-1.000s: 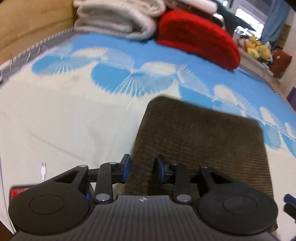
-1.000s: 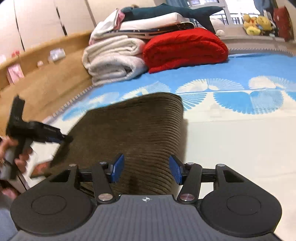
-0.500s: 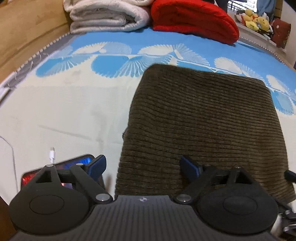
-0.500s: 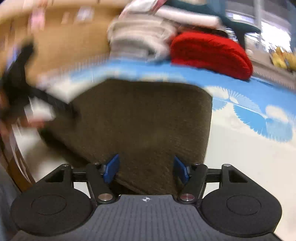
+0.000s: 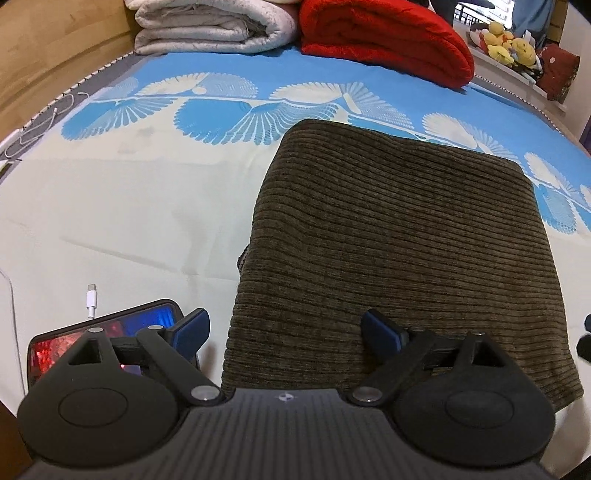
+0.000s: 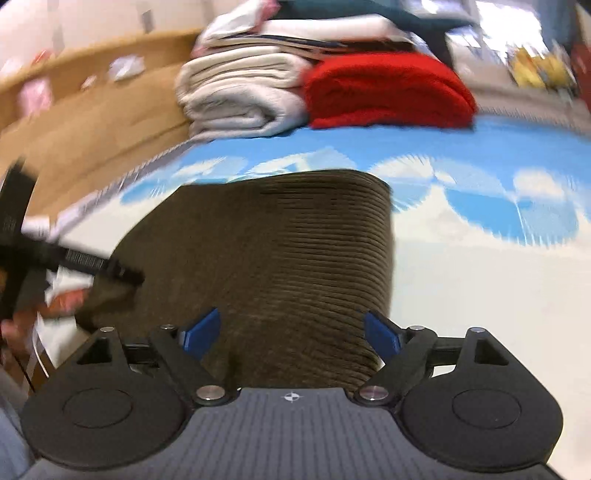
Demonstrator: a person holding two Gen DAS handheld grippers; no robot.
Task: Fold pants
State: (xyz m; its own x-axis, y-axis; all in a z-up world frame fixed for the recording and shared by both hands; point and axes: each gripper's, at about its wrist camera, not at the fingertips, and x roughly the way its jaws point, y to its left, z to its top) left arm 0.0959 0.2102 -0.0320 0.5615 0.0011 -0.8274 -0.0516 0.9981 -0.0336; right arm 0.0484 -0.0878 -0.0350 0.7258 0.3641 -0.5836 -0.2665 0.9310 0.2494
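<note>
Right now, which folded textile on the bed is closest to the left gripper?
The brown corduroy pants, lying right under the left gripper; the white blanket and red blanket sit far back.

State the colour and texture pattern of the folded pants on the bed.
Dark olive-brown pants, ribbed like corduroy; clearest in the left wrist view.

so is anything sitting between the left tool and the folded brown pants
Nothing visible does. The left tool, its jaws opening, hangs directly over the near edge of the folded brown corduroy pants. The dark-cased phone lies off to the side on the bedsheet.
</note>
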